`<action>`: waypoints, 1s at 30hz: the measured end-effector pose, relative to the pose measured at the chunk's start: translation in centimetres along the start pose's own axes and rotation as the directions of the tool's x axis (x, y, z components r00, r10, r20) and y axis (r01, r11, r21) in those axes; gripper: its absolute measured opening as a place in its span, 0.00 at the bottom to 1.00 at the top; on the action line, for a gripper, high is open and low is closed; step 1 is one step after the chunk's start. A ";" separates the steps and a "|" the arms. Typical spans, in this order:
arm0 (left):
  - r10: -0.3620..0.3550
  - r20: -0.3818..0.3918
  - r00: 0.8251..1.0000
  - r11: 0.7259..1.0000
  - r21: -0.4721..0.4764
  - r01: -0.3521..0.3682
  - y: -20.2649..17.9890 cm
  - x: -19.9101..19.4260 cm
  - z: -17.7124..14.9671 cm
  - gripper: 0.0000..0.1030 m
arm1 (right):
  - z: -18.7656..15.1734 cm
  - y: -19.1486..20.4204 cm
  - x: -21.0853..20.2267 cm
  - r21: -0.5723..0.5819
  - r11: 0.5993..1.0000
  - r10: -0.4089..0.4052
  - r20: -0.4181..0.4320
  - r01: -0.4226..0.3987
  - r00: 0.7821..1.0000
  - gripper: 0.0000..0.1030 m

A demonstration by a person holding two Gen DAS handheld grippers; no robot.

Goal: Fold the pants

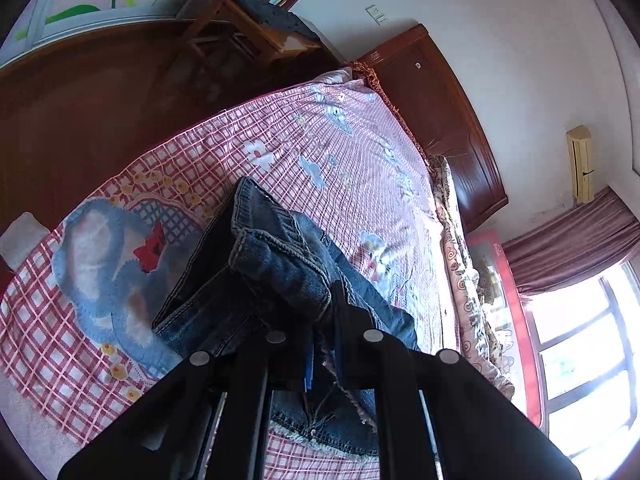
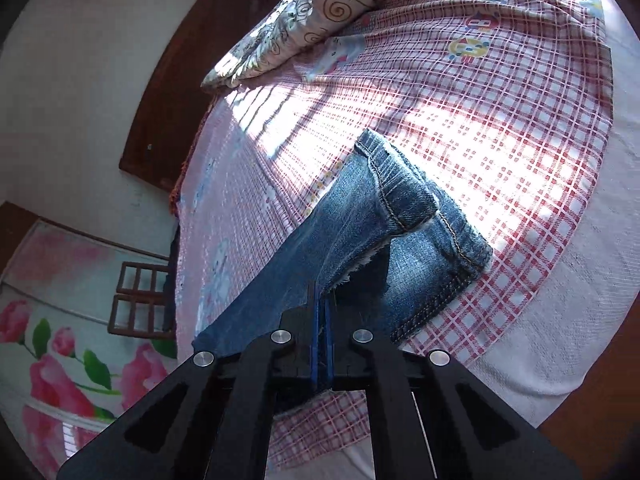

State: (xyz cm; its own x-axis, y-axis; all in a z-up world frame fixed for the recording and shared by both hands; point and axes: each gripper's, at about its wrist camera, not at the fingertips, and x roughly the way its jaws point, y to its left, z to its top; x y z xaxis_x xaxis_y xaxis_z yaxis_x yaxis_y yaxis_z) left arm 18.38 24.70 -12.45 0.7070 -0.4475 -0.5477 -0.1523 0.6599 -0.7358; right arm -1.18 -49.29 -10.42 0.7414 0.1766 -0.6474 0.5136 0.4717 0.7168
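Observation:
Blue denim pants (image 1: 276,264) lie partly lifted over the pink checked bedspread (image 1: 320,152). My left gripper (image 1: 322,320) is shut on a bunched fold of the pants and holds it above the bed; a frayed hem lies below it. In the right wrist view the pants (image 2: 360,216) stretch away from my right gripper (image 2: 322,308), which is shut on their edge. A folded hem and a second layer lie on the bedspread (image 2: 500,120) beyond the fingers.
A dark wooden headboard (image 1: 444,120) and a swirl-patterned pillow (image 1: 468,288) run along the bed's right side. A wooden chair (image 1: 256,28) stands beyond the bed. The pillow (image 2: 320,12) lies at the top of the right wrist view. A window (image 1: 580,340) is at right.

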 end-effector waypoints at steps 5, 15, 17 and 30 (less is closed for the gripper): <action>0.127 -0.064 0.990 0.992 -0.006 -0.128 3.4 1.7 -2.2 0.10 | -2.0 -3.5 3.5 -0.022 0.995 -0.098 -0.063 0.097 0.993 0.02; 0.217 -0.030 0.976 0.970 0.119 -0.212 2.0 2.1 -2.7 0.13 | -4.7 5.1 0.1 -0.410 0.856 -0.358 -0.027 0.316 0.933 0.05; 0.214 -0.028 0.976 0.971 0.113 -0.209 1.9 2.1 -2.6 0.13 | -5.8 10.6 1.1 -0.558 0.810 -0.247 -0.050 0.179 0.968 0.05; 0.169 0.001 0.986 0.977 0.133 -0.168 1.8 1.6 -2.6 0.13 | -18.2 35.8 25.1 -0.948 0.239 -0.232 -0.268 -0.212 0.935 0.48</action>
State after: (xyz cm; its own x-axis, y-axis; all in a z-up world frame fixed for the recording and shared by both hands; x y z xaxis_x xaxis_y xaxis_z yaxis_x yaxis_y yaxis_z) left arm 17.44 23.62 -15.61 0.6717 -0.3286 -0.6640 -0.1755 0.8002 -0.5734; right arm 27.98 -12.24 -5.67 0.4583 0.2868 -0.8413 -0.4436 0.8940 0.0631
